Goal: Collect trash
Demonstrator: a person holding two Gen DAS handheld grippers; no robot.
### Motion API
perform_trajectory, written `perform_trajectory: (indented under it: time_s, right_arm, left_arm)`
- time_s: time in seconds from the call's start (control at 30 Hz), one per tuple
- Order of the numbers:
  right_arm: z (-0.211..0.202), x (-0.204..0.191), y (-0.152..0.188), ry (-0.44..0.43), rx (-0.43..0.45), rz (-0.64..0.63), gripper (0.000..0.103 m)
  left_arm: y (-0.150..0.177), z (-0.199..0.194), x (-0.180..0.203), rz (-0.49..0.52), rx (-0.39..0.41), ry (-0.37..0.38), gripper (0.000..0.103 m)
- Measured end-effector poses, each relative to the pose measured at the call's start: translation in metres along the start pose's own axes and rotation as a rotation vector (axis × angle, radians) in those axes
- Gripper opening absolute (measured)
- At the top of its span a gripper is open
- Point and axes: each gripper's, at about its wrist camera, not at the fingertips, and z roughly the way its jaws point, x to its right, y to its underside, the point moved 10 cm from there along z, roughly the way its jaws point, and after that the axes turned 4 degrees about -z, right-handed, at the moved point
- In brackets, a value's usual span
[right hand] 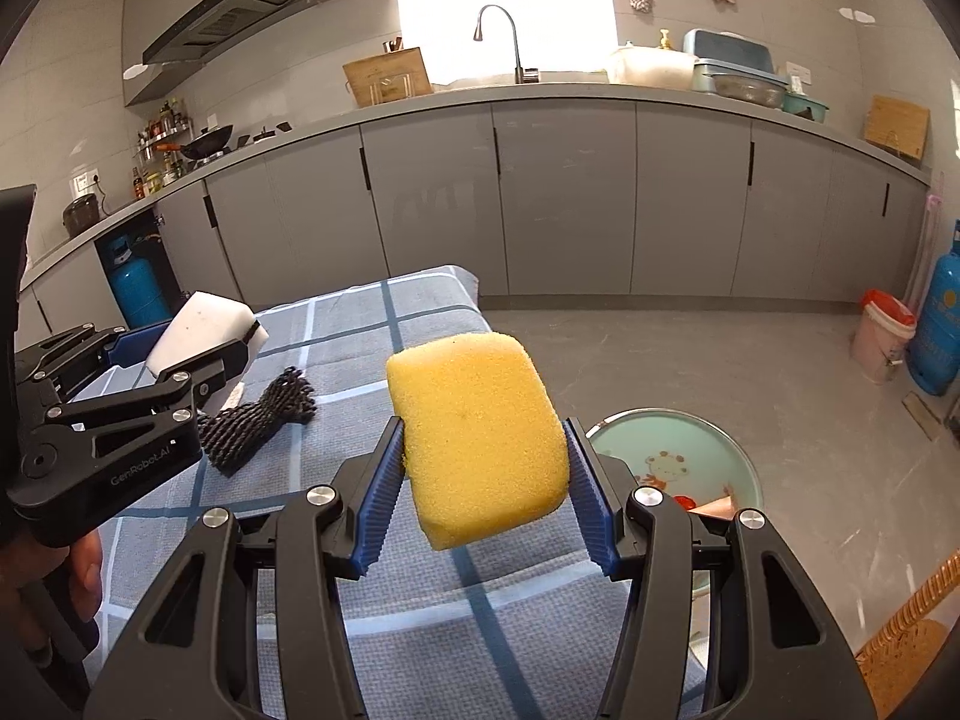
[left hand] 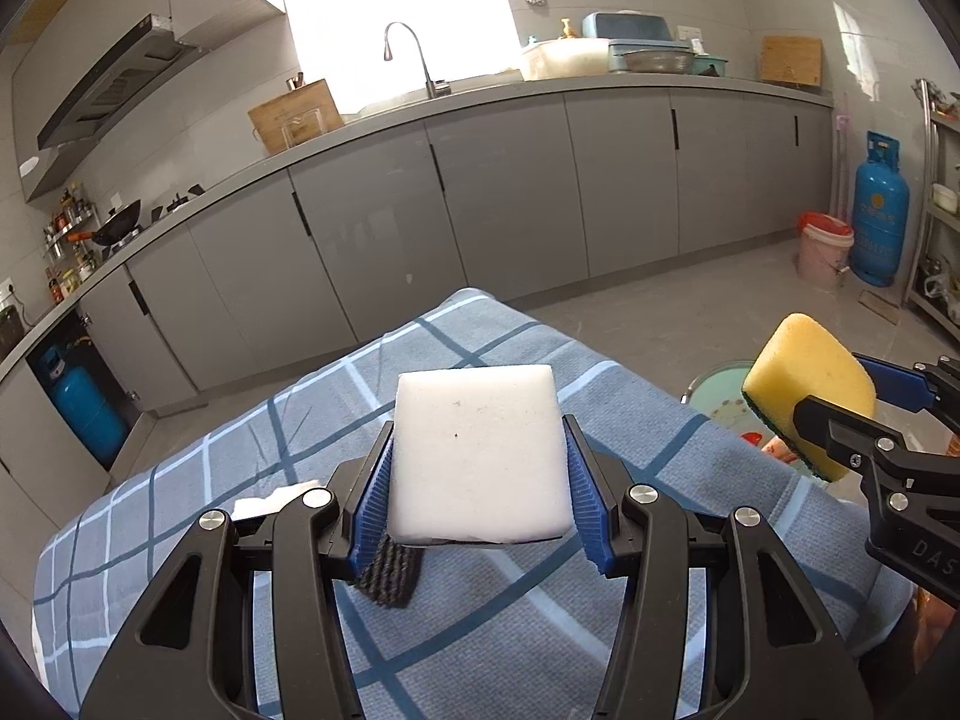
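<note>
The left gripper [left hand: 480, 480] clamps a white foam block [left hand: 480, 450], hiding part of a dark knitted cloth [right hand: 258, 420] on the blue checked tablecloth [left hand: 540, 630]. At centre frame, the right gripper [right hand: 483, 480] clamps a yellow sponge [right hand: 480, 438]. A pale green basin [right hand: 690, 450] at lower right is partly cut off.

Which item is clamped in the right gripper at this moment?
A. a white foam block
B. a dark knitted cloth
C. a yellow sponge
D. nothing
C: the right gripper is shut on the yellow sponge, while the white foam block sits in the left gripper.
</note>
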Motion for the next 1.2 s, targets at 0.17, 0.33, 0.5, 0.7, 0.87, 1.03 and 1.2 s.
perform_trajectory:
  time_s: [0.17, 0.33, 0.5, 0.7, 0.87, 1.03, 1.2]
  right_arm:
    - [0.000, 0.028, 0.002, 0.042, 0.002, 0.031, 0.053]
    - [0.000, 0.061, 0.003, 0.094, 0.002, 0.065, 0.053]
    - [0.001, 0.092, 0.004, 0.141, 0.003, 0.094, 0.053]
    - [0.010, 0.125, 0.010, 0.180, -0.011, 0.126, 0.053]
    - [0.022, 0.149, 0.013, 0.206, -0.022, 0.135, 0.053]
    - [0.037, 0.170, 0.012, 0.220, -0.033, 0.145, 0.053]
    - [0.053, 0.189, 0.013, 0.231, -0.042, 0.156, 0.054]
  left_arm:
    - [-0.008, 0.005, 0.021, 0.028, 0.009, 0.034, 0.052]
    - [-0.019, 0.009, 0.047, 0.055, 0.024, 0.079, 0.052]
    - [-0.027, 0.018, 0.076, 0.085, 0.034, 0.127, 0.052]
    - [-0.032, 0.032, 0.109, 0.122, 0.036, 0.186, 0.052]
    - [-0.033, 0.051, 0.135, 0.137, 0.014, 0.227, 0.052]
    - [-0.031, 0.071, 0.162, 0.164, -0.015, 0.272, 0.053]
    - [-0.026, 0.090, 0.181, 0.184, -0.043, 0.293, 0.053]
